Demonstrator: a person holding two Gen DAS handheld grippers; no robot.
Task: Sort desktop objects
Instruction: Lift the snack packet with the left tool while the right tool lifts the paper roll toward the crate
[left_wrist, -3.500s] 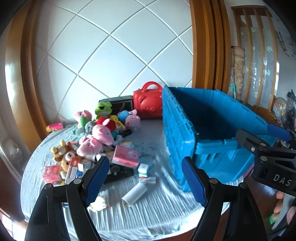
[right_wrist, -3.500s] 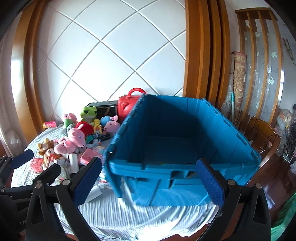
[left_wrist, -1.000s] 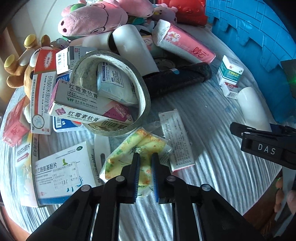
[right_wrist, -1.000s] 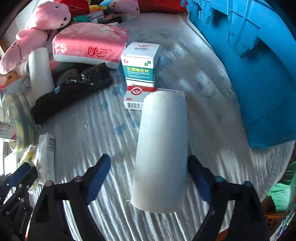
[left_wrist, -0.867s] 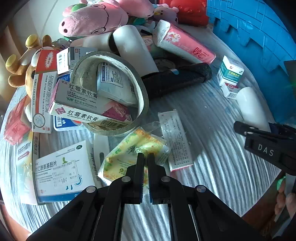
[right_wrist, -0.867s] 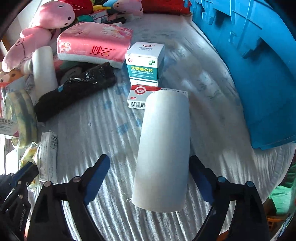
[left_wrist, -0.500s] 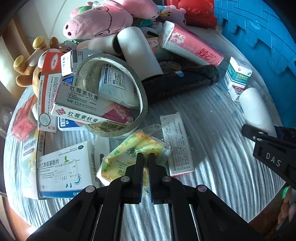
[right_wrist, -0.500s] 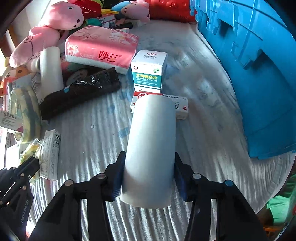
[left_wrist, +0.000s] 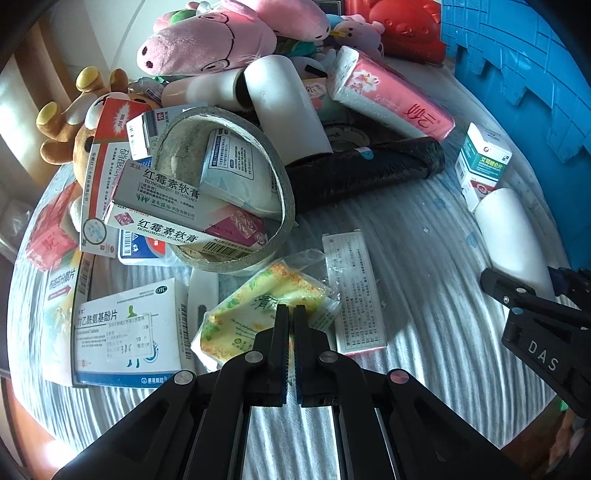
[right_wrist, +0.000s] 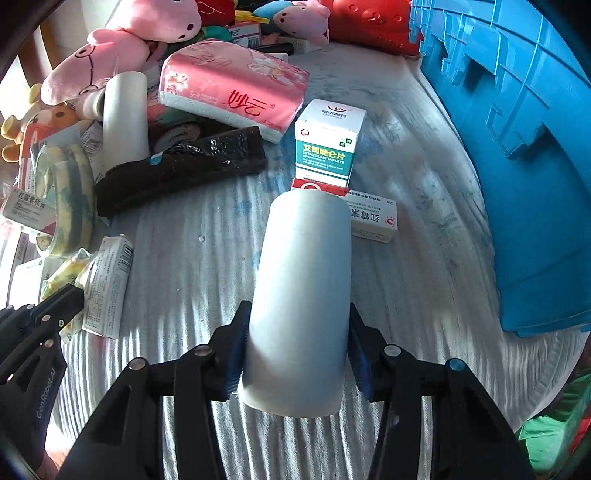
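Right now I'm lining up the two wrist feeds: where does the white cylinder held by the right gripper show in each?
Left wrist view: the white cylinder lies at the right edge, below the green-and-white medicine box.
Right wrist view: it fills the lower centre, clamped in the right gripper.
Shared landmark: that same medicine box.

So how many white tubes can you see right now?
3: one tube in the right gripper, two in the pile under the pink pig. More may be hidden.
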